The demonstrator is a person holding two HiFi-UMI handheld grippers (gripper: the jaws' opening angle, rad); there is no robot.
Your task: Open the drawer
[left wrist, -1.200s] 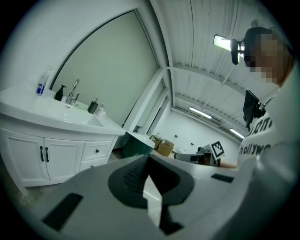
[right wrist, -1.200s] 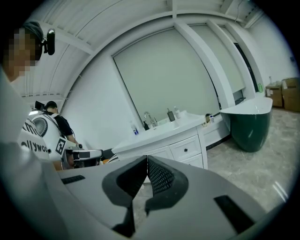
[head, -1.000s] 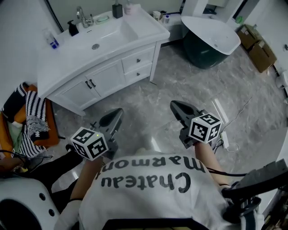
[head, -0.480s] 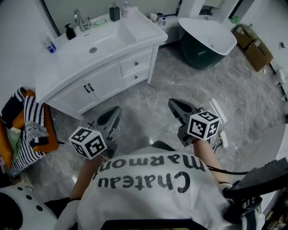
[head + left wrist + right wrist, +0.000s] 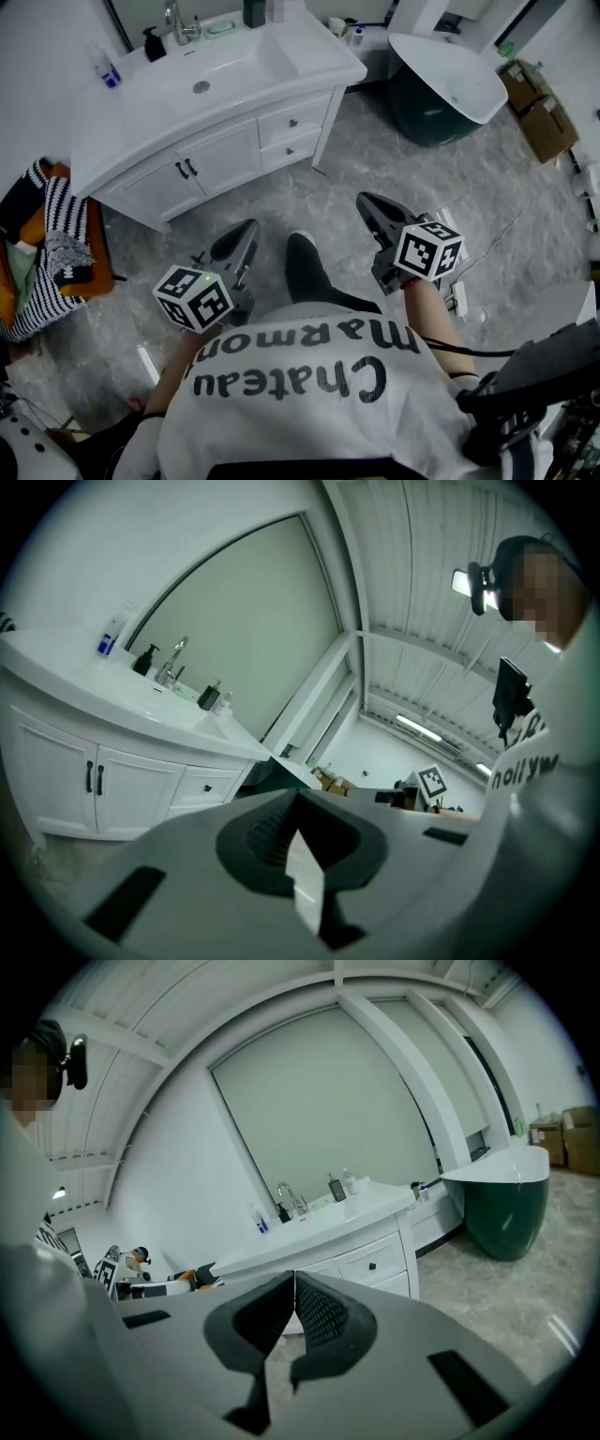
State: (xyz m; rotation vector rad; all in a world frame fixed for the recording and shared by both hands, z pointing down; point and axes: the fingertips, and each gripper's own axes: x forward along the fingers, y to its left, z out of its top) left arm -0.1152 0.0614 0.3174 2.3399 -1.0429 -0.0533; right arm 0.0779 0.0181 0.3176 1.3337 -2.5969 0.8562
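Left claw (image 5: 246, 232): clenched, empty, above the floor (image 5: 375, 159).
Right claw (image 5: 367, 202): clenched, empty.
Drawer (image 5: 293, 122): closed, in the vanity (image 5: 319, 70), right of its doors (image 5: 220, 157), well apart from both claws.

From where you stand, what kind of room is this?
Probably a bathroom, perhaps a showroom mock-up: a white vanity with a sink and faucet, a freestanding tub beside it, and cardboard boxes on the floor.
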